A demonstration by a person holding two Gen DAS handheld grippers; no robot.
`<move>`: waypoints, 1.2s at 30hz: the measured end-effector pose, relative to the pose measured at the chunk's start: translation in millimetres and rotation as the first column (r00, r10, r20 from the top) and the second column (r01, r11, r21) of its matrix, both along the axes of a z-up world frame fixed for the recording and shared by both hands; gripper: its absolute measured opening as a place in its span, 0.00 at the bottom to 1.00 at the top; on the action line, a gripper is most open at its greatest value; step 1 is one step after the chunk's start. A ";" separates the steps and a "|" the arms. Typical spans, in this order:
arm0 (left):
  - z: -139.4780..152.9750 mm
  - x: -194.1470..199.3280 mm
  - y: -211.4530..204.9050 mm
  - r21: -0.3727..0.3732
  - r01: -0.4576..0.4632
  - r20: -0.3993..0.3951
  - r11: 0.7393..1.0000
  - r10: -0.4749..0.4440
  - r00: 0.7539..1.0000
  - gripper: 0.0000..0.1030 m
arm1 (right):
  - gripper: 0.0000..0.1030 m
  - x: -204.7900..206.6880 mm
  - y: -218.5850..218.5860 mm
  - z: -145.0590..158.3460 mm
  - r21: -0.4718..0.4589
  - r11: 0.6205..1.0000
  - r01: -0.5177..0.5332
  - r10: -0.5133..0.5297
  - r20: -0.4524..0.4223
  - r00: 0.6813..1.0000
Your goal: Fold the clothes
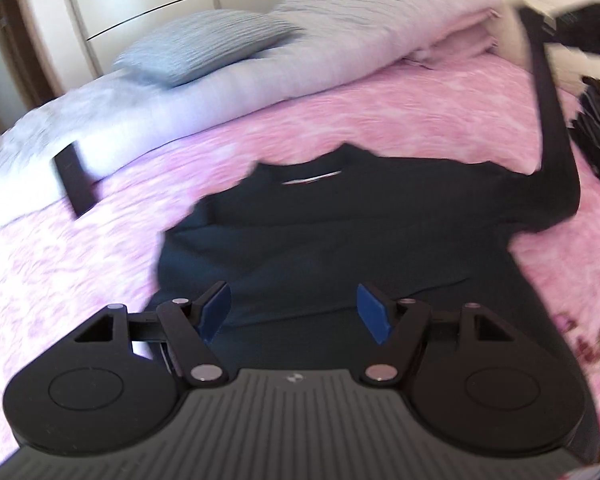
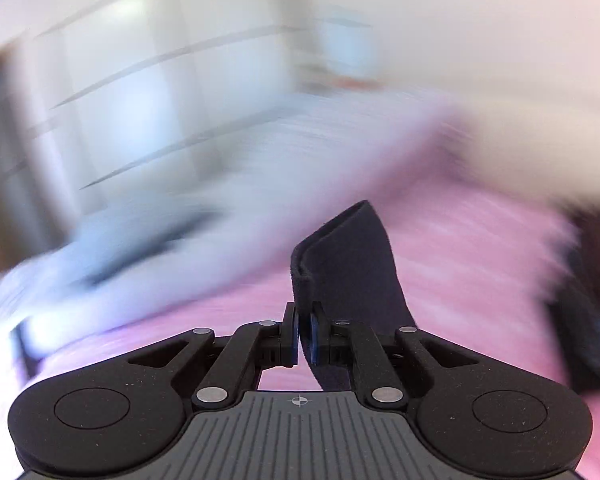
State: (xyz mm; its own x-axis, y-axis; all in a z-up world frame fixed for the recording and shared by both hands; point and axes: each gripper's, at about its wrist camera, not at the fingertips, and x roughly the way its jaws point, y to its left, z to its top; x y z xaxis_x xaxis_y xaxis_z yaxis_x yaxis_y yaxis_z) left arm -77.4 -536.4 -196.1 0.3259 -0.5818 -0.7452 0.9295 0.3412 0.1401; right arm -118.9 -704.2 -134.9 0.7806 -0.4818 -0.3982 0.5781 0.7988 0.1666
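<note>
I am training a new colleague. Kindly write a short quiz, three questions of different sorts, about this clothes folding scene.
1. True or false: the left hand-held gripper is shut on the dark shirt.
2. Which part of the shirt does the right hand-held gripper grip? A. collar B. sleeve C. hem
3. Fill in: the shirt lies on a ____ bedspread.

Key: 1. false, its jaws stand open above the shirt. 2. B, the sleeve end is pinched and lifted off the bed. 3. pink.

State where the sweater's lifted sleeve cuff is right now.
In the right wrist view the cuff sits clamped in the right gripper, raised above the pink bedspread.
</note>
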 end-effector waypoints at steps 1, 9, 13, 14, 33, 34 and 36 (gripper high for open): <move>0.1 14.6 13.8 0.000 -0.019 -0.001 1.000 0.019 1.000 0.64 | 0.08 29.9 35.8 -7.2 -0.042 0.994 -0.097 0.097 -0.013 0.995; -6.0 127.5 114.3 0.030 -0.160 0.005 0.987 0.160 0.987 0.64 | 0.08 192.2 243.2 -169.9 0.052 0.810 -0.585 0.567 -0.328 0.756; -18.9 161.7 134.6 0.026 -0.180 -0.008 0.983 0.180 0.984 0.64 | 0.08 204.9 252.5 -192.3 0.078 0.817 -0.571 0.555 -0.376 0.742; -21.5 167.4 135.1 0.024 -0.185 -0.017 0.983 0.185 0.983 0.64 | 0.08 207.7 251.1 -192.5 0.078 0.818 -0.569 0.552 -0.386 0.740; -117.7 188.4 -34.6 0.077 -0.092 -0.549 0.993 0.119 0.827 0.49 | 0.75 94.1 155.8 -176.4 -0.001 0.919 -0.393 0.310 -0.612 0.727; -121.8 184.3 -39.5 0.090 -0.085 -0.553 0.992 0.121 0.824 0.47 | 0.75 87.0 139.4 -179.0 -0.022 0.940 -0.341 0.249 -0.640 0.727; -130.1 176.2 -49.1 0.117 -0.071 -0.561 0.991 0.124 0.819 0.33 | 0.75 75.3 107.3 -183.3 -0.061 0.968 -0.245 0.141 -0.673 0.726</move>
State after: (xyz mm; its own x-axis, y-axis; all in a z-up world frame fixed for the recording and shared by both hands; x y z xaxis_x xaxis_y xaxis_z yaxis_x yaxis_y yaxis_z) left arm 98.8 -585.5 -326.2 -0.1167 -0.4943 -0.8614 0.8166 0.4459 -0.3665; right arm -43.7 -596.9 -318.2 0.4284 -0.4391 -0.7897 0.3314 0.8895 -0.3147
